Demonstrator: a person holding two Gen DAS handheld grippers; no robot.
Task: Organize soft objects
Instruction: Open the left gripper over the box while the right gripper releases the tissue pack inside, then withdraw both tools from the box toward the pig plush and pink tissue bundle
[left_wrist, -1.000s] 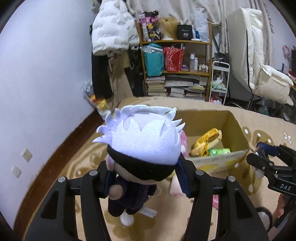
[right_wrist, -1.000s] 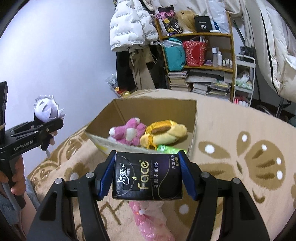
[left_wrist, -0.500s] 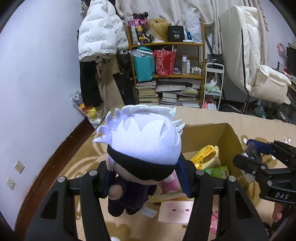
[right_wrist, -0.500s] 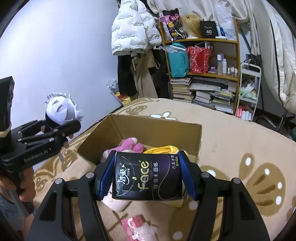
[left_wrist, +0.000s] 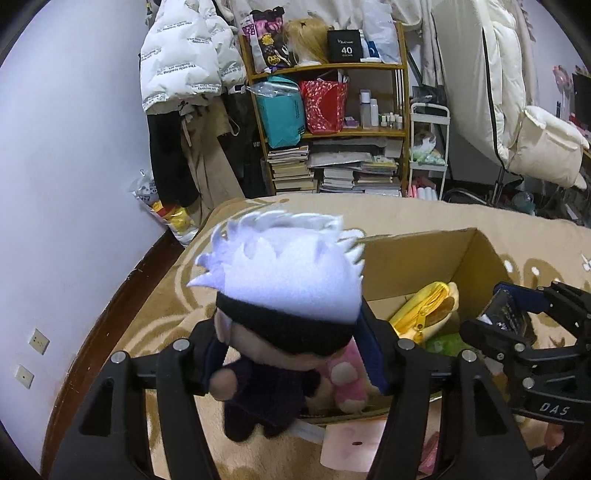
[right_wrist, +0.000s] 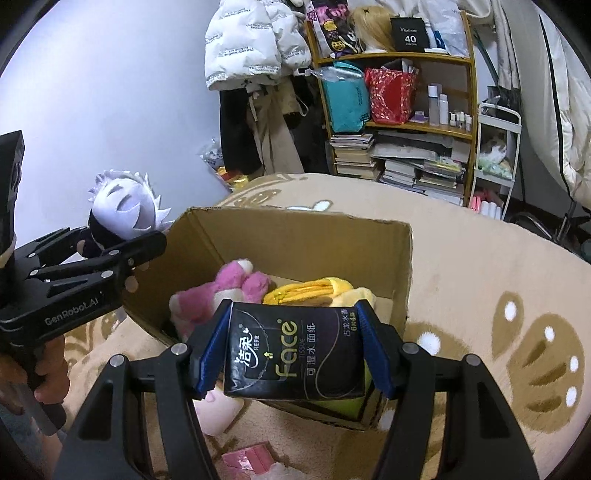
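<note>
We see the left gripper (left_wrist: 291, 354) with a plush doll (left_wrist: 284, 306) between its blue pads; its jaws are opening at this moment, and the doll's head still sits between them, the pads at its sides. The doll has a big round head with spiky white felt hair, a black band across the eyes, a pale face and a small dark purple body with stubby arms and legs that hang below the jaws. From the right wrist view the doll (right_wrist: 123, 210) hangs just beside the near left corner of the cardboard box (right_wrist: 295, 236), at about rim height.

The right gripper (right_wrist: 293, 350) has its jaws clenched on a black tissue pack (right_wrist: 295, 354), a soft rectangular packet printed with "Face" in green and lines of white characters. We see it held just above the near rim of the box, over its right-hand part.

The box stands open on a beige carpet (right_wrist: 480, 280) with brown paw and flower patterns. Inside lie a pink plush toy (right_wrist: 229, 291) with pale patches and a yellow plush (right_wrist: 321, 291) with a brown strip, touching each other; a green packet (left_wrist: 443, 345) shows beside the yellow one in the left wrist view. On the carpet in front of the box we see a pale pink cushion (right_wrist: 218, 410) and a small pink packet (right_wrist: 251, 458).
</note>
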